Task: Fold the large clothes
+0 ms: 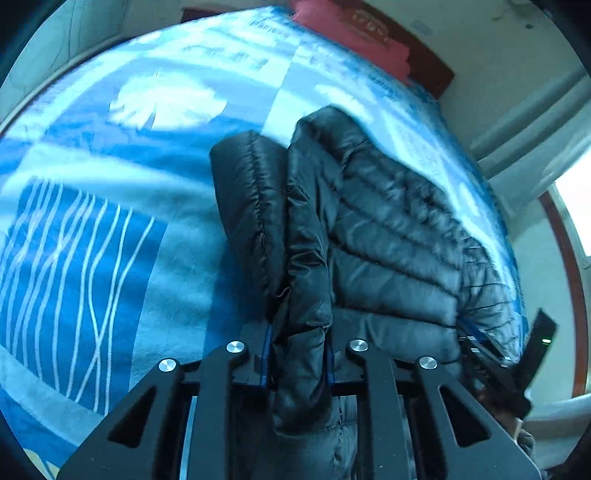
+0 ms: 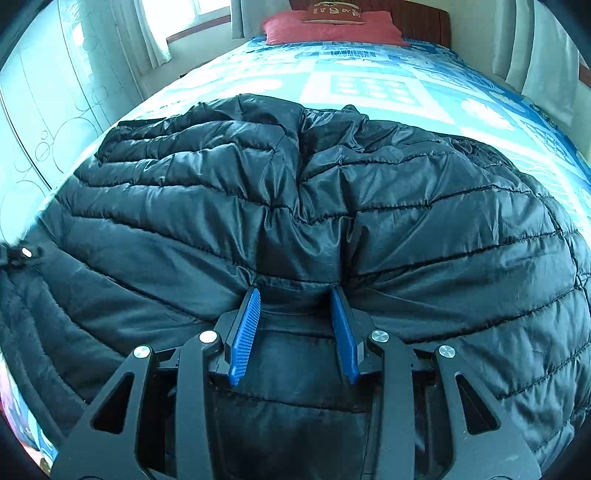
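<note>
A black quilted puffer jacket (image 2: 295,206) lies on a bed with a blue and white patterned cover (image 2: 369,85). My left gripper (image 1: 297,339) is shut on a thick bunch of the jacket (image 1: 369,236) and holds it lifted above the bed cover (image 1: 92,221); a sleeve or folded edge (image 1: 247,206) hangs beside it. My right gripper (image 2: 295,290) has its blue pads (image 2: 245,332) spread wide, with the tips pressed against the jacket's surface and fabric bulging between them. The right gripper's body also shows at the left wrist view's right edge (image 1: 509,365).
Red pillows (image 2: 332,27) and a dark headboard (image 2: 424,18) are at the bed's far end. A curtained window (image 2: 177,22) is at far left, a white wardrobe (image 2: 44,110) at left, and curtains (image 2: 535,55) at right.
</note>
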`<state>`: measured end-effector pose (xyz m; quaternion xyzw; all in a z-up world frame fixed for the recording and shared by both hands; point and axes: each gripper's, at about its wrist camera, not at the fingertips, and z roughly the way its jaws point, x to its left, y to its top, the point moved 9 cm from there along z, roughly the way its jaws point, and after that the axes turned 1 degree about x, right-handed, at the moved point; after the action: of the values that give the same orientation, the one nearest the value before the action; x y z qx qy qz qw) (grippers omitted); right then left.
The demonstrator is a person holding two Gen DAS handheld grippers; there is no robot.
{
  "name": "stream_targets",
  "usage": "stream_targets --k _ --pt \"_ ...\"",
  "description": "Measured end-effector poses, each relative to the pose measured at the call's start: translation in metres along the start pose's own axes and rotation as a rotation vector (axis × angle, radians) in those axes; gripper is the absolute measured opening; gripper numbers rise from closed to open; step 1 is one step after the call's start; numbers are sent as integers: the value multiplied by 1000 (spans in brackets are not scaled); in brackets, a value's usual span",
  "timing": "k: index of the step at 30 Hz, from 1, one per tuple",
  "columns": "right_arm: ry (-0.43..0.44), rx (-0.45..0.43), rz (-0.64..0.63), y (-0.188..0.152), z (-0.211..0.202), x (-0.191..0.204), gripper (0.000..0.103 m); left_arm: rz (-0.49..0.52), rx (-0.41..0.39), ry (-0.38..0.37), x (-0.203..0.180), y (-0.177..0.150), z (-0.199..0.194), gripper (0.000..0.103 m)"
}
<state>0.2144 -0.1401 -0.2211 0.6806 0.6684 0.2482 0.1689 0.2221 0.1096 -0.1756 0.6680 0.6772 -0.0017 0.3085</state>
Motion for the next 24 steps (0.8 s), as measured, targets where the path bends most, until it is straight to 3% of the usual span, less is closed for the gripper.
stream_targets --k 8,17,24 --pt "-3 8 -4 1 -1 2 39 46 -87 -60 -39 14 -41 19" --pt "-14 17 -2 9 -5 -2 39 132 -114 7 -78 18 -48 19" --pt "-37 -30 -2 7 -54 -13 40 166 -136 56 -96 13 -46 19"
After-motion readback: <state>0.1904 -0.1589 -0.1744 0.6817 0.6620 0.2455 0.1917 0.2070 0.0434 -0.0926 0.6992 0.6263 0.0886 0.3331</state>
